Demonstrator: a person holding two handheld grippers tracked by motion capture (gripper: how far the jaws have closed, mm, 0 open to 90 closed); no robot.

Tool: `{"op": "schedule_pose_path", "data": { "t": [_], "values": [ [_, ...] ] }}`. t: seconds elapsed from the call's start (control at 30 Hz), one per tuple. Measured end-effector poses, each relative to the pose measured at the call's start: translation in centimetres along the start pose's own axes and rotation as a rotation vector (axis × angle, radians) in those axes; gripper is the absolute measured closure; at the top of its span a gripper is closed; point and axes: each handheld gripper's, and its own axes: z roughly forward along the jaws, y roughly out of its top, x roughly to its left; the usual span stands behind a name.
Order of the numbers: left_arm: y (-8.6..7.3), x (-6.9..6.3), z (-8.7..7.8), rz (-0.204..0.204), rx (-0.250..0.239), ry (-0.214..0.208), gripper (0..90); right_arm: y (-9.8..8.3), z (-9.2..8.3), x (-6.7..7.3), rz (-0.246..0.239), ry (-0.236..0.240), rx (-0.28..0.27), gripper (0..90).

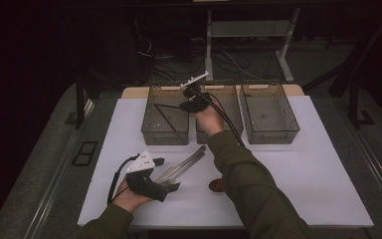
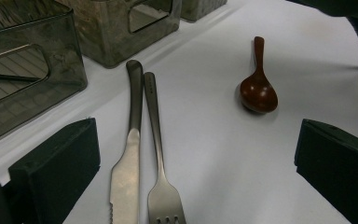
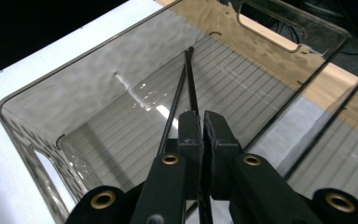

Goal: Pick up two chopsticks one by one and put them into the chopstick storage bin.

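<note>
My right gripper (image 1: 190,101) hovers over the left clear bin (image 1: 165,135), near its right wall. Its jaws are shut on a thin black chopstick (image 3: 190,79) that points down into the bin (image 3: 98,74). A second black chopstick (image 3: 172,116) lies slanted inside, also seen from above as a dark line (image 1: 166,117). My left gripper (image 1: 167,174) rests at the table's front left with its jaws wide open (image 2: 196,140) and nothing held. Between and ahead of its jaws lie a steel knife (image 2: 128,154) and fork (image 2: 161,186) side by side. A dark wooden spoon (image 2: 258,91) sits to their right.
Three clear bins stand in a row at the back of the white table (image 1: 308,164): the middle bin (image 1: 230,92) and the right bin (image 1: 271,135) beside the left one. The spoon (image 1: 217,185) lies close by my right sleeve. Dark floor and cables lie beyond.
</note>
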Motion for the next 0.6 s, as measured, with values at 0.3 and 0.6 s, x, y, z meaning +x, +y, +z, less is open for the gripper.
{"op": "schedule_pose_path", "data": {
  "t": [0.3,0.6],
  "values": [
    [0.0,0.0,0.0,-0.006,-0.002,0.001,0.0,0.9,1.5,0.8,-0.010,-0.023,0.025,86.2],
    [0.0,0.0,-0.1,-0.007,-0.008,-0.002,0.0,1.1,2.8,1.5,-0.018,-0.023,0.053,85.2]
  ]
}}
